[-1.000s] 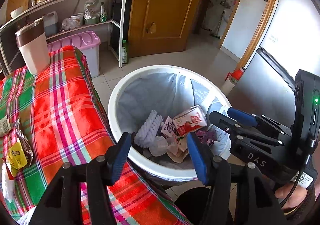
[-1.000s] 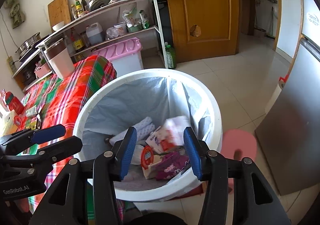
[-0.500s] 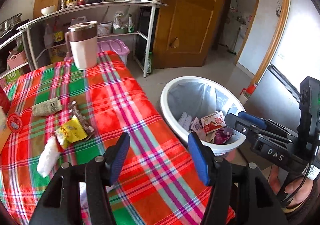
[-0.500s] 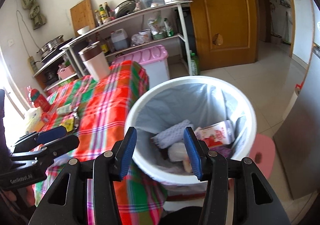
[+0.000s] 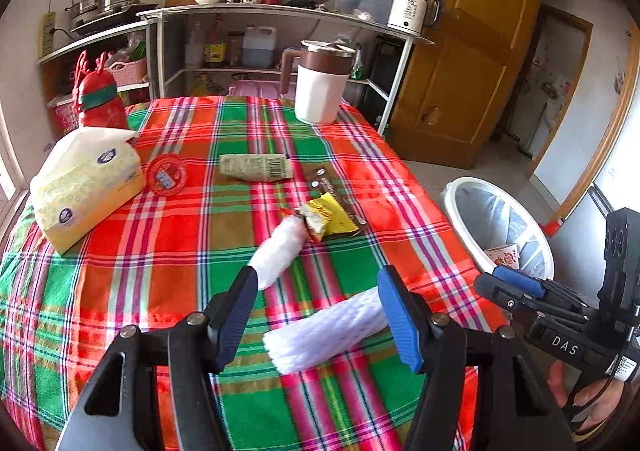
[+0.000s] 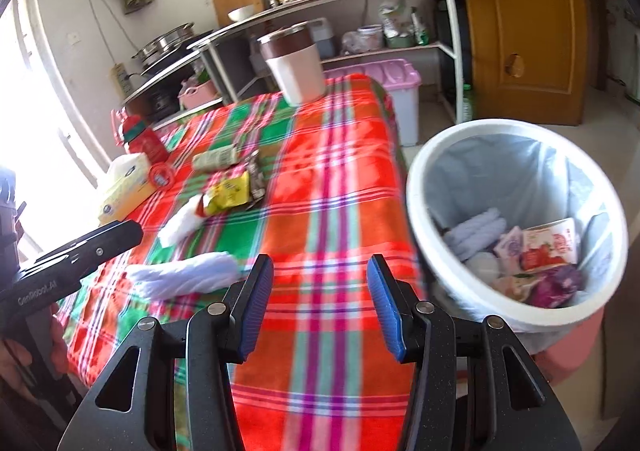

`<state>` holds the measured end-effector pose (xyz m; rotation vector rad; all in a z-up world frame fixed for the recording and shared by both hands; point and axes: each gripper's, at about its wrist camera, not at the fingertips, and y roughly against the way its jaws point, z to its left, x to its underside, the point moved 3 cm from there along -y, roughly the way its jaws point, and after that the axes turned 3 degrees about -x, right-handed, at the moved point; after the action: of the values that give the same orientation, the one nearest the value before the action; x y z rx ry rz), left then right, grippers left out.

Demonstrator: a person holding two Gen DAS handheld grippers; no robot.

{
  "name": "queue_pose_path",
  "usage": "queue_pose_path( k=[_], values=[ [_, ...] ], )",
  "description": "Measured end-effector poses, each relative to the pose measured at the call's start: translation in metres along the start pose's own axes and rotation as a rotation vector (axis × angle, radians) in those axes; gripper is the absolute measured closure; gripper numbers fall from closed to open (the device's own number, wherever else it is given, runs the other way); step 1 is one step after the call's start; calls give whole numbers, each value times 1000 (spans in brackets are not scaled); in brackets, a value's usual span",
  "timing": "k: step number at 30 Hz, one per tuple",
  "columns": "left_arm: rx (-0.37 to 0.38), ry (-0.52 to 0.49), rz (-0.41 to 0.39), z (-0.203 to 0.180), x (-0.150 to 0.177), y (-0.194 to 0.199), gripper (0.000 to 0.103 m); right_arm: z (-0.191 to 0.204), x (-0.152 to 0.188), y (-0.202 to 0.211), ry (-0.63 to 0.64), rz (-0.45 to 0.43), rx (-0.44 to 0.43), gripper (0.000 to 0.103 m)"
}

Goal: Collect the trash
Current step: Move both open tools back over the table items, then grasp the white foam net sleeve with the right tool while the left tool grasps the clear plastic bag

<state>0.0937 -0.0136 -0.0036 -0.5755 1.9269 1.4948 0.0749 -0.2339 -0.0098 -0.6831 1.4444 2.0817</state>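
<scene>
My left gripper (image 5: 320,315) is open and empty above the plaid table (image 5: 168,235), just short of a white foam net sleeve (image 5: 324,331). A second white foam sleeve (image 5: 280,247), a yellow wrapper (image 5: 332,217), a dark wrapper (image 5: 324,181) and a rolled paper packet (image 5: 256,167) lie farther on. My right gripper (image 6: 316,307) is open and empty over the table's right edge. The white bin (image 6: 516,211) with a liner holds several pieces of trash (image 6: 552,247). The near foam sleeve (image 6: 188,275) and the yellow wrapper (image 6: 228,191) also show in the right wrist view.
A tissue pack (image 5: 84,183), a red lid (image 5: 166,175), a red bottle (image 5: 98,99) and a brown-and-white jug (image 5: 322,83) stand on the table. A metal shelf rack (image 5: 280,11) and a wooden door (image 5: 472,51) are behind. The bin (image 5: 500,227) stands right of the table.
Both grippers have swung left from above the bin to over the table. The left one now faces the trash on the cloth. Both stay open and empty.
</scene>
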Motion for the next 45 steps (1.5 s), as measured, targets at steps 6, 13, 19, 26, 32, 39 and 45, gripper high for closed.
queue_pose_path(
  k=[6, 13, 19, 26, 32, 39, 45],
  values=[
    [-25, 44, 8, 31, 9, 1, 38, 28, 7, -20, 15, 49, -63, 53],
    [-41, 77, 5, 54, 15, 5, 38, 60, 18, -39, 14, 120, -202, 53],
    [-40, 93, 10, 66, 17, 5, 38, 74, 20, -64, -67, 191, -276, 53],
    [-46, 113, 10, 78, 16, 4, 38, 74, 6, -86, -184, 194, -315, 53],
    [-50, 129, 15, 85, 15, 2, 38, 81, -6, -98, -167, 185, -271, 53],
    [-38, 134, 28, 83, 12, -6, 38, 85, -8, -104, -119, 189, -223, 77],
    [15, 106, 53, 69, 6, -20, 38, 80, -12, -92, -54, 153, -157, 90]
  ],
)
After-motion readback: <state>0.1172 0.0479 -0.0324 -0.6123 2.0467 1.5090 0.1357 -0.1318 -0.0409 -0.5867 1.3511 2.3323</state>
